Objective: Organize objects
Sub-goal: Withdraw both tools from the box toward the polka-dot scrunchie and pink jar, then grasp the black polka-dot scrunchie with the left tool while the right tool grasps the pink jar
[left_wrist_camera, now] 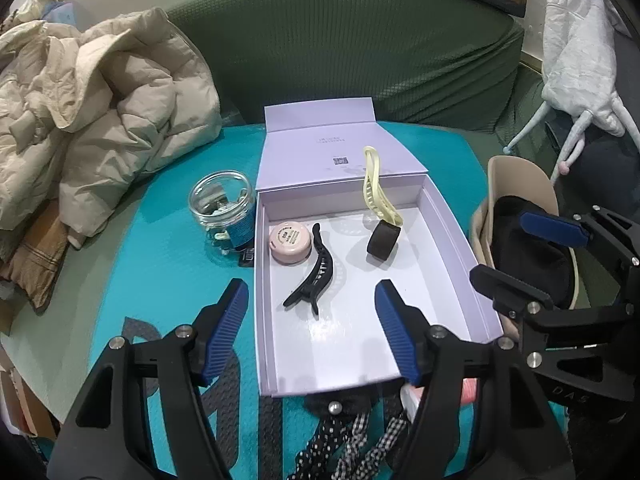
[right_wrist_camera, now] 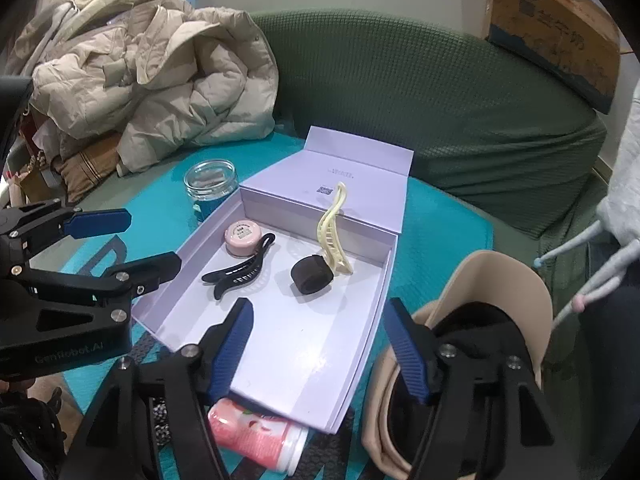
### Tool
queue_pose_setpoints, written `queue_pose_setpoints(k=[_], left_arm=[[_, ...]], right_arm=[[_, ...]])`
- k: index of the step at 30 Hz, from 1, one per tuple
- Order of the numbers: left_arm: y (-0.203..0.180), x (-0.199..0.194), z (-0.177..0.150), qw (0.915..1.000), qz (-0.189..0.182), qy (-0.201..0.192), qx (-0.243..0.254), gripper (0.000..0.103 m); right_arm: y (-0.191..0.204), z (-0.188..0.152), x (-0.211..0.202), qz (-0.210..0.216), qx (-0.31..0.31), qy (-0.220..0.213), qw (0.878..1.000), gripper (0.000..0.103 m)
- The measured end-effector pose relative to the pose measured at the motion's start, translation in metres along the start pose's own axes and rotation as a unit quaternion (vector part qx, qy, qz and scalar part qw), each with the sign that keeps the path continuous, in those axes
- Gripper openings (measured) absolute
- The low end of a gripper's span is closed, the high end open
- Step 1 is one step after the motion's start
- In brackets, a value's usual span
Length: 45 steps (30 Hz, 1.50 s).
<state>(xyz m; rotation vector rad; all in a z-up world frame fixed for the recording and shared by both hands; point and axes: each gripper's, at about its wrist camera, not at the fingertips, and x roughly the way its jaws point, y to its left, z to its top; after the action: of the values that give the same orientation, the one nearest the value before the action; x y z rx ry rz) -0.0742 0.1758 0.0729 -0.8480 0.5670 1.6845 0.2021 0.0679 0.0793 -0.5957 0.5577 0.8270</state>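
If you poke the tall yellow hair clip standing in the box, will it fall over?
Probably yes. The yellow hair clip stands on end inside the purple box, leaning by the black roll, so a nudge would likely tip it. It looks like thin, stiff plastic, so likely light. The box floor looks glossy, so it may slide too.

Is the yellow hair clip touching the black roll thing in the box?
Touching. In the right wrist view the cream hair clip stands on end, its lower part pressed against the black roll, no gap showing.
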Motion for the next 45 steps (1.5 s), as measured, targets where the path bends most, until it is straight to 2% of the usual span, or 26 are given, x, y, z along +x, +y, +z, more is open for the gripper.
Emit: queue_pose_setpoints(k=[6, 21, 38, 45], left_arm=[[0.001, -0.021, -0.011, 1.0000, -0.001, -0.007, -0.001, 0.066], [0.002, -0.044, -0.045, 0.9999, 0.010, -0.007, 0.004, 0.068], [-0.005, -0.039, -0.102, 0.9995, 0.017, 0.027, 0.002, 0.068], [-0.005, -0.035, -0.117, 0.9990, 0.001, 0.044, -0.008, 0.068]], right_arm=[[0.006, -0.008, -0.021, -0.001, 0.004, -0.011, 1.000, 0.075], [0.026, -0.037, -0.046, -0.003, 0.002, -0.010, 1.000, 0.075], [0.046, -0.081, -0.040, 0.019, -0.016, 0.032, 0.999, 0.075], [0.053, -0.096, -0.037, 0.033, -0.023, 0.048, 0.998, 0.076]])
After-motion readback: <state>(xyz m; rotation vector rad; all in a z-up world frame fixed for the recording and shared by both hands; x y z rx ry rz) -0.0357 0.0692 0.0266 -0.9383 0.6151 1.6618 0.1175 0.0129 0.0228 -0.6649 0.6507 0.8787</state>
